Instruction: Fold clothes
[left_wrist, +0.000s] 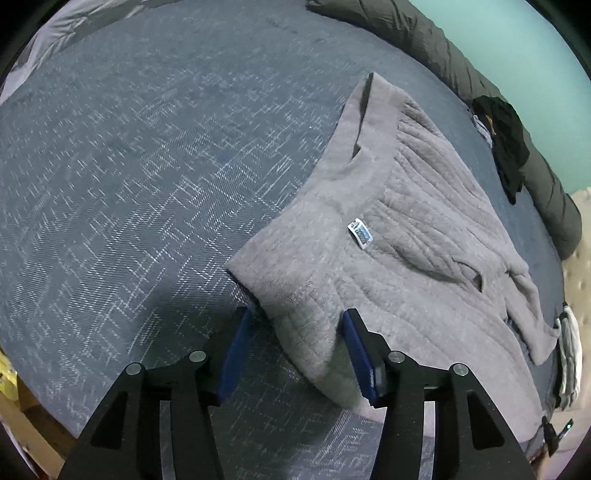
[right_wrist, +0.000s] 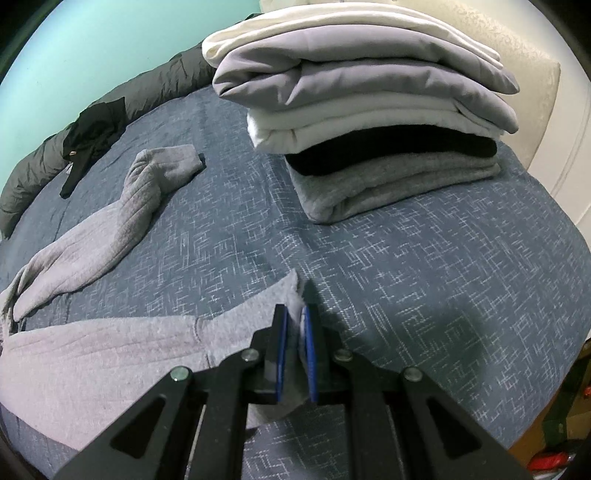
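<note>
Left tool (left_wrist: 295, 325) released, straddling sweater (left_wrist: 388, 229) corner | right tool (right_wrist: 295, 317) grasping hem (bunched)

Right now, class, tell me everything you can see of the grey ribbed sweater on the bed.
The grey sweater is soft, ribbed knit, lying spread flat on the blue patterned bedspread. A small blue-white label shows on it. One sleeve stretches out. The right gripper pinches one edge; the left gripper straddles another, open.
</note>
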